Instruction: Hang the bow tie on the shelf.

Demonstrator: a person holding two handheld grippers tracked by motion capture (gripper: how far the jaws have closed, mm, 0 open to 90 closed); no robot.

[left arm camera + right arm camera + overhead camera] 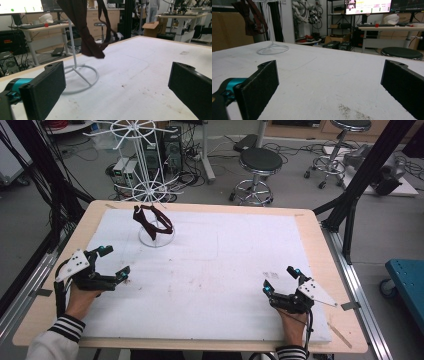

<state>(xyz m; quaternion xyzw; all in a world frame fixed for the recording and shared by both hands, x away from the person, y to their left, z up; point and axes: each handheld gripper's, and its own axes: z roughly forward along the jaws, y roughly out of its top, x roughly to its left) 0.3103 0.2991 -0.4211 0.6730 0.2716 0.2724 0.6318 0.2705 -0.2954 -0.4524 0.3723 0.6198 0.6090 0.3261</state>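
A dark maroon tie [152, 221] hangs from a white wire rack [148, 150] whose ring base [156, 239] stands at the table's back left. The left gripper view has the tie [86, 37] dangling ahead over the ring base [82, 77]; the right gripper view has the tie [249, 17] far off at the upper left. My left gripper [114, 262] rests open at the left edge of the white mat, its jaws wide apart and empty. Low at the front right, my right gripper [279, 280] is open too, nothing between its jaws.
A white mat [225, 255] covers most of the wooden table [310, 217]. Black frame posts [370, 165] rise at the table's right, and dark cables hang at its left. Stools [260, 162] and cable clutter sit on the floor beyond.
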